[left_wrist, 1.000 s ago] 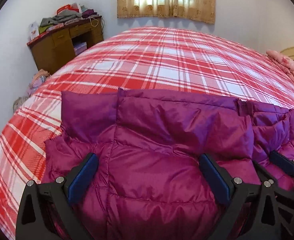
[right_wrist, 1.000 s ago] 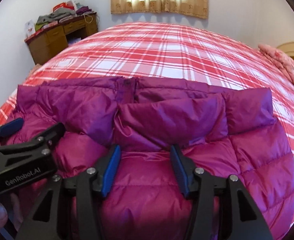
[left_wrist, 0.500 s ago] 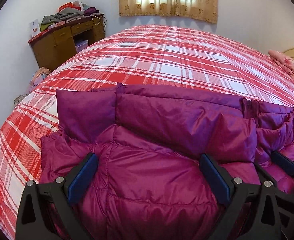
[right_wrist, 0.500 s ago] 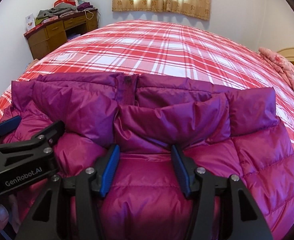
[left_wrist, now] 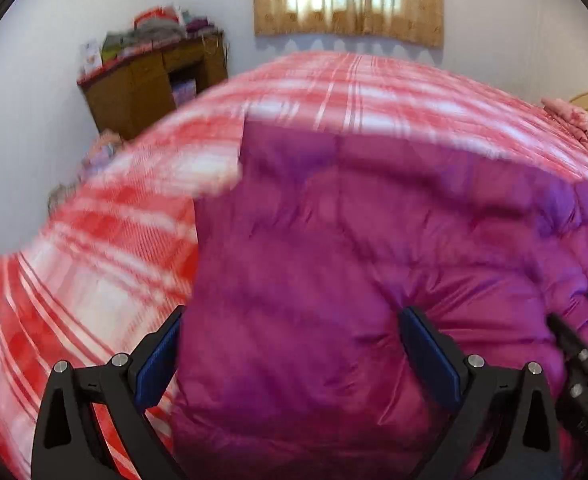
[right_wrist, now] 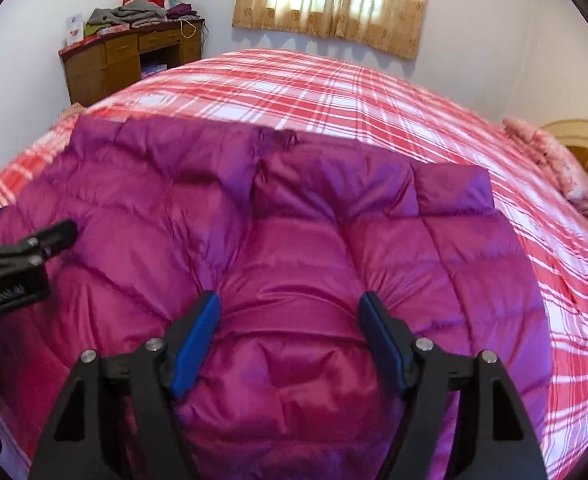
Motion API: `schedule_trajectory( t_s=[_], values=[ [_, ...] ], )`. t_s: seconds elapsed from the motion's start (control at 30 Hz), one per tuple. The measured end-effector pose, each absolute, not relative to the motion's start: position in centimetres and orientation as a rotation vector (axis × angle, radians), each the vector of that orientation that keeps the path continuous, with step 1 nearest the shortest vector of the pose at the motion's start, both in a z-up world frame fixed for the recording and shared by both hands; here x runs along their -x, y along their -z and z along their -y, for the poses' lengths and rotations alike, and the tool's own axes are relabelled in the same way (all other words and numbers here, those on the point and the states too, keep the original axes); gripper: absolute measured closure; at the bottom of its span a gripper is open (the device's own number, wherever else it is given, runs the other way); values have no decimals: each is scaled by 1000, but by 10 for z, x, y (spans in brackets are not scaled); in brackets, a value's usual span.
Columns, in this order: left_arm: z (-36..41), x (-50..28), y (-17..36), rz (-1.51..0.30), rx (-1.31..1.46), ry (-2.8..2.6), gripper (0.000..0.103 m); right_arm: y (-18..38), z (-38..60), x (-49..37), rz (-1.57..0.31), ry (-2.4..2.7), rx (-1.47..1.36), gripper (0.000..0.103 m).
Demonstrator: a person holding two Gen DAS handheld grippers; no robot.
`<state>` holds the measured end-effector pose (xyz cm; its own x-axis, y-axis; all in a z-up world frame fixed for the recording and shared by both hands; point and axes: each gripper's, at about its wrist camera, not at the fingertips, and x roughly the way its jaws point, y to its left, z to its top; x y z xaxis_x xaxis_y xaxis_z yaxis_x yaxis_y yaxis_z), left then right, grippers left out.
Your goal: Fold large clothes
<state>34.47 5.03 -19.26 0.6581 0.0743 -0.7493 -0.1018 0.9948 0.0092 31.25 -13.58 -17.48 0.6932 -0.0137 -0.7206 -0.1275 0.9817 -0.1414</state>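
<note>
Right wrist view: we find a magenta quilted down jacket [right_wrist: 294,248] lying spread on the red-and-white plaid bedspread [right_wrist: 374,92], occupying the near part of the bed. Its purple collar section [right_wrist: 334,184] lies at the far edge of the garment. The right gripper [right_wrist: 290,320] stands over the jacket's padded body; its jaws are opening, with a bulge of the quilted fabric between them. We see the blue pads [right_wrist: 196,344] alongside that bulge, the fabric puckered at both tips, but not clamped on it. At the left edge we note the left gripper [right_wrist: 18,236], partly cut off by the frame.

In the left wrist view, which is blurred, the left gripper [left_wrist: 290,344] has its jaws spread wide, spanning the jacket [left_wrist: 354,260] near its left side. The left pad [left_wrist: 160,360] sits at the garment's edge, over the bedspread [left_wrist: 94,248]; the right pad presses into a crease in the fabric. We judge it open, not clamping.

Background items: a wooden desk [right_wrist: 106,60] piled with folded clothes [right_wrist: 134,12] against the far wall, a curtained window [right_wrist: 330,0], and a pink pillow [right_wrist: 554,160] at the bed's right end.
</note>
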Motion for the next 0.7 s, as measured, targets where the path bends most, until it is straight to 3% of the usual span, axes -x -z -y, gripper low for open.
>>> schedule_trajectory(
  t_s=[0.47,0.7],
  values=[
    [-124,-267,186,-820,365,-110,1,163,153,-258,-744,-77,153,25],
    [-97,-269,192,-817,338,-30,1,182,148,-258,-742,-62,164,22]
  ],
)
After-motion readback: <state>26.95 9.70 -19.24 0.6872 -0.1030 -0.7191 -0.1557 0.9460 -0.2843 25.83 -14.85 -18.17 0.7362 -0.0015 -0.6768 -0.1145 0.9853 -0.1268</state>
